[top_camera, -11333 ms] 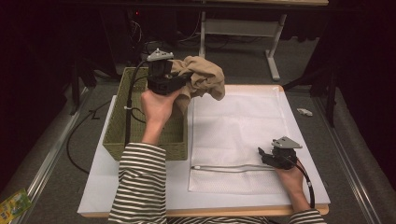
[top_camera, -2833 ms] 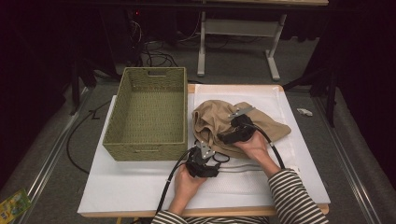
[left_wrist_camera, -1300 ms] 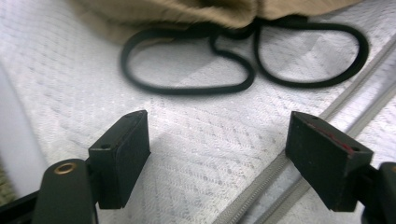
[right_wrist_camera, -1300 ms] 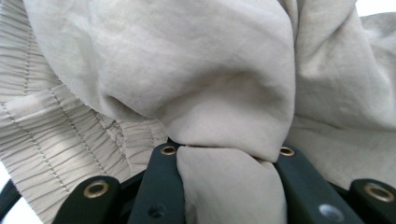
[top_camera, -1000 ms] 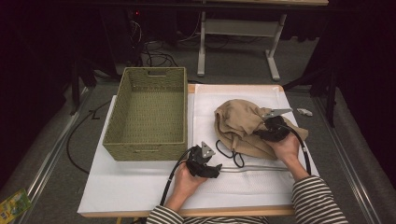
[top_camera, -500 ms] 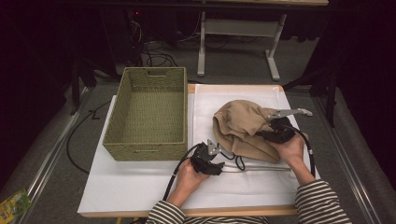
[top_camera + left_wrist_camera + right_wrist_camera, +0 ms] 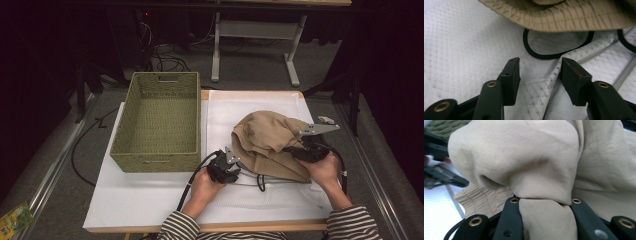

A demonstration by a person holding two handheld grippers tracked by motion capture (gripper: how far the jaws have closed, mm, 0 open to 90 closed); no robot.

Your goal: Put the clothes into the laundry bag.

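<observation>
A tan garment [image 7: 270, 135] lies bunched on a white mesh sheet [image 7: 240, 107] at the table's right half. My right gripper [image 7: 305, 150] is shut on a fold of the garment [image 7: 524, 157] at its right side, and the cloth bulges out between the jaws of the right gripper [image 7: 545, 201]. My left gripper [image 7: 227, 167] rests on the sheet just before the garment's near left edge [image 7: 564, 15]. Its jaws have just been closing. The left gripper [image 7: 540, 66] straddles a raised ridge of the white mesh [image 7: 536, 92], with a gap still showing beside the left jaw.
A woven green basket [image 7: 155, 162] stands at the left of the sheet, its inside bare. A black cable [image 7: 544, 53] loops on the sheet under the garment's hem. The sheet's zipped edge [image 7: 624, 75] runs off to the right. Table legs and cables stand behind the table.
The right gripper has lifted and shifted a little to the right with the garment in it. The left gripper has edged toward the garment's near edge.
</observation>
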